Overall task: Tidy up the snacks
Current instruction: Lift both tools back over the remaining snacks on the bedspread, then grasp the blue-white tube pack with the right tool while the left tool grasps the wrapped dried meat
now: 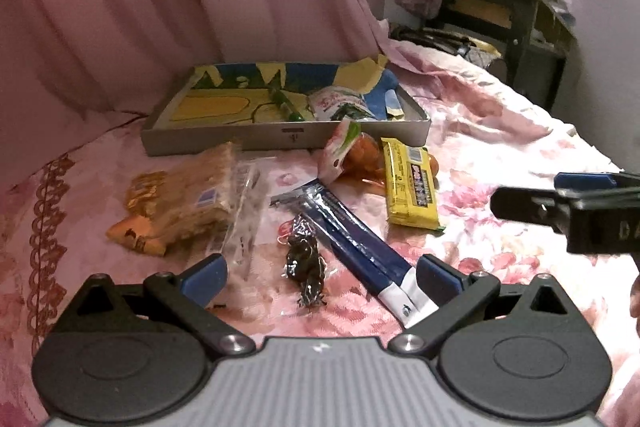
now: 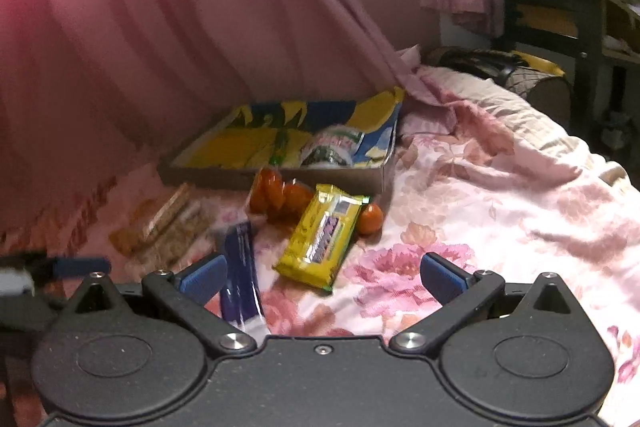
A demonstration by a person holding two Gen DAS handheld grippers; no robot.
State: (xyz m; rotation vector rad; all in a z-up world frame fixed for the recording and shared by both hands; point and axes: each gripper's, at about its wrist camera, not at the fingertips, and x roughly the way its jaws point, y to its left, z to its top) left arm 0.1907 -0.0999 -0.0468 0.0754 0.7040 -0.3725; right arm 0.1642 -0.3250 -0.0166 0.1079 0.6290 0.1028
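Observation:
Snacks lie scattered on a floral bedspread (image 1: 500,131) in front of a shallow cardboard box (image 1: 240,139) lined with yellow and blue paper. Inside the box sit a white and green packet (image 1: 340,103) and a green stick (image 1: 286,103). On the bed are a yellow bar (image 1: 412,183), a bag of orange sweets (image 1: 360,155), a long blue packet (image 1: 352,239), a dark wrapped candy (image 1: 304,263) and a clear pack of biscuits (image 1: 192,203). My left gripper (image 1: 320,279) is open just above the candy and blue packet. My right gripper (image 2: 320,277) is open near the yellow bar (image 2: 320,235).
A pink curtain (image 1: 160,7) hangs behind the box. A dark wooden shelf (image 1: 500,7) stands at the far right past the bed, with a dark bag (image 2: 480,61) on the pillow end. My right gripper (image 1: 568,211) shows at the right edge of the left wrist view.

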